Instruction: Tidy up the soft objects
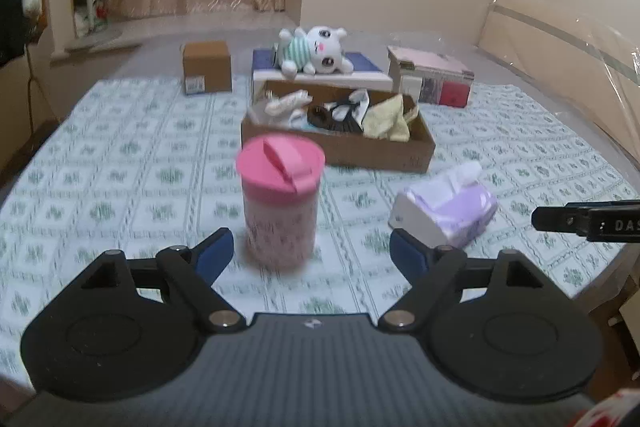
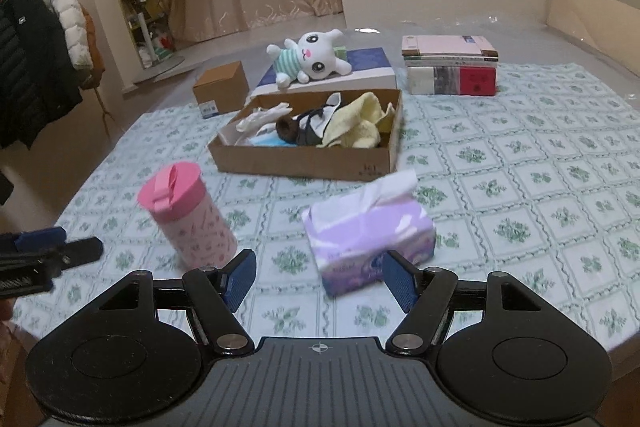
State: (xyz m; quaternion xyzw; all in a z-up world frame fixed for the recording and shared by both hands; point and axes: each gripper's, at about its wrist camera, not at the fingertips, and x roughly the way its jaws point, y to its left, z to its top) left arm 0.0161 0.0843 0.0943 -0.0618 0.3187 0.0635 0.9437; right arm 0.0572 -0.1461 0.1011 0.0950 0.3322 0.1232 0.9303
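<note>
An open cardboard tray (image 1: 412,147) (image 2: 296,161) on the bed holds a yellow cloth (image 1: 390,119) (image 2: 360,125), gloves and dark items. Behind it a white plush bunny (image 1: 316,53) (image 2: 310,61) lies on a blue-white box. A purple tissue pack (image 1: 452,205) (image 2: 368,235) lies in front of the tray. A pink lidded cup (image 1: 280,203) (image 2: 188,215) stands left of it. My left gripper (image 1: 312,259) is open just before the cup, nothing between its pads. My right gripper (image 2: 320,277) is open just short of the tissue pack, not touching it.
A small brown box (image 1: 207,71) (image 2: 222,89) sits at the back left, a stack of books (image 1: 432,79) (image 2: 452,67) at the back right. Coats hang on a rack (image 2: 40,47) at the left. The patterned sheet (image 2: 520,187) covers the bed.
</note>
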